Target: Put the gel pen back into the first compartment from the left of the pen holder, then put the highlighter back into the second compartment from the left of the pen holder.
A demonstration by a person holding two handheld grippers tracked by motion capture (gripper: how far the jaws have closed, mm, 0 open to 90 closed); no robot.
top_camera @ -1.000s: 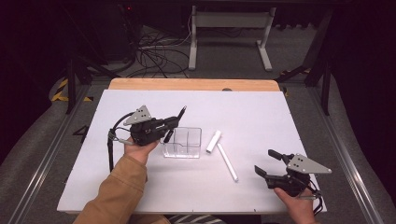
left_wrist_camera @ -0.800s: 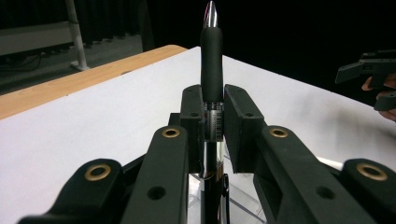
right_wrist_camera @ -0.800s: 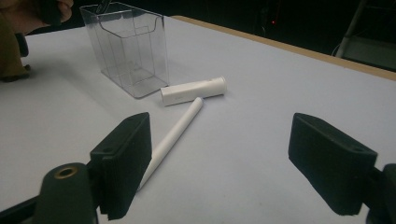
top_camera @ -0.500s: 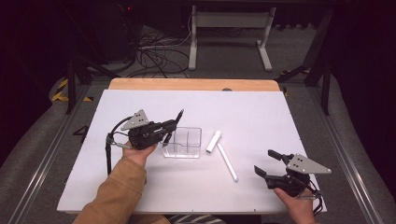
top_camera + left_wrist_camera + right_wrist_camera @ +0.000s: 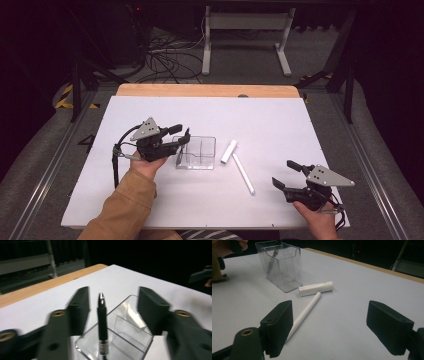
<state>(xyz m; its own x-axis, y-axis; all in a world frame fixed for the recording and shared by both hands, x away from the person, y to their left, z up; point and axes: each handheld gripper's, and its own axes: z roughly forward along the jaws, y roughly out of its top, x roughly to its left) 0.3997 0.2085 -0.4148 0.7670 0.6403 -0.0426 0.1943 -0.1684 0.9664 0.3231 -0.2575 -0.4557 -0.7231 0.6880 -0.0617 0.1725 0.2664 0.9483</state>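
The left gripper (image 5: 113, 312) hangs with jaws wide apart, either side of a black pen (image 5: 102, 322) standing in the clear box (image 5: 197, 152), not touching it. The right gripper (image 5: 329, 327) rests wide open, near right, with a white pen (image 5: 305, 312) and cap (image 5: 315, 288) lying beyond.

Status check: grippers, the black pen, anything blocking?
Left gripper open, jaws either side of the black pen standing in the clear holder. Right gripper open, empty. White pen and cap loose on table; nothing blocking.
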